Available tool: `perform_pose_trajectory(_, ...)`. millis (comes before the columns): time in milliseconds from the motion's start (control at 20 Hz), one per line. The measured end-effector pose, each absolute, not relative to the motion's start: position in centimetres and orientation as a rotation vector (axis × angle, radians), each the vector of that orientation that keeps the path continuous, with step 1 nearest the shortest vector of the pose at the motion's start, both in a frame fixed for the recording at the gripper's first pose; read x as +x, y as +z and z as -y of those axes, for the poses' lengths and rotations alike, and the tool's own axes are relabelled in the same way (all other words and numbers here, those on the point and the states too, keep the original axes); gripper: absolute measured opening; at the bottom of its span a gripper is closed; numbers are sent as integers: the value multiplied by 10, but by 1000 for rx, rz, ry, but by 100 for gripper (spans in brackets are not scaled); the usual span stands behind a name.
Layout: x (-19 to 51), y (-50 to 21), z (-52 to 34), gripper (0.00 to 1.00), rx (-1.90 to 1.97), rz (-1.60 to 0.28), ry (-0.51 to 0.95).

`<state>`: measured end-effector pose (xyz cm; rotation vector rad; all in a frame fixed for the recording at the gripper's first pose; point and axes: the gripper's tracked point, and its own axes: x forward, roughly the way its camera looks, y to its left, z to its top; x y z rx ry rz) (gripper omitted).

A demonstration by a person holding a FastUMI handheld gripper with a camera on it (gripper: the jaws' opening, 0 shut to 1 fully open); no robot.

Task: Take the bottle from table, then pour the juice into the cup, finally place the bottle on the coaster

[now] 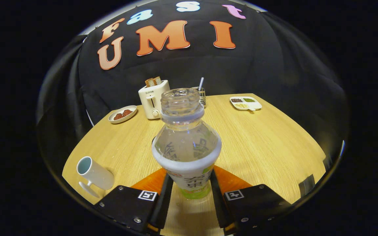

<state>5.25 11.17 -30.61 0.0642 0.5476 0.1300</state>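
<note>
Clamped on the bottle (189, 144): gripper (189, 193) with both fingers pressed against the lower, labelled part of the body, one on each side. Upright between those fingers, cap off, open mouth at the top (clear plastic, contents hard to judge through the wall). Whether the bottle's base touches the table (267, 147) or hangs just above it: cannot tell, since the base is partly hidden between the fingers.

To the left of the bottle, near it and close to the table's front edge, a white cup (94, 175) with a handle, pale blue inside, opening turned up and to the left. Under and just behind the bottle, poking out on either side of it, an orange flat shape (230, 180), possibly the coaster.

Beyond the bottle and to its left, a small plate (122, 114) with dark reddish pieces on it. Right of that plate, behind the bottle, a cream toaster (153, 98) with toast sticking up from the slots. Directly behind the bottle's neck, a wire holder (202, 95) with a metal utensil standing in it. Farther right of the bottle, well apart, a white divided dish (245, 103) with dark, green and pale fillings in separate compartments.
</note>
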Motion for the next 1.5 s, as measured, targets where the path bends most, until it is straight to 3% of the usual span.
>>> perform_pose_trajectory(500,37,-250,-143,60,-85,-501,103)
perform_pose_trajectory(1500,29,-252,-234,60,-921,-383,157)
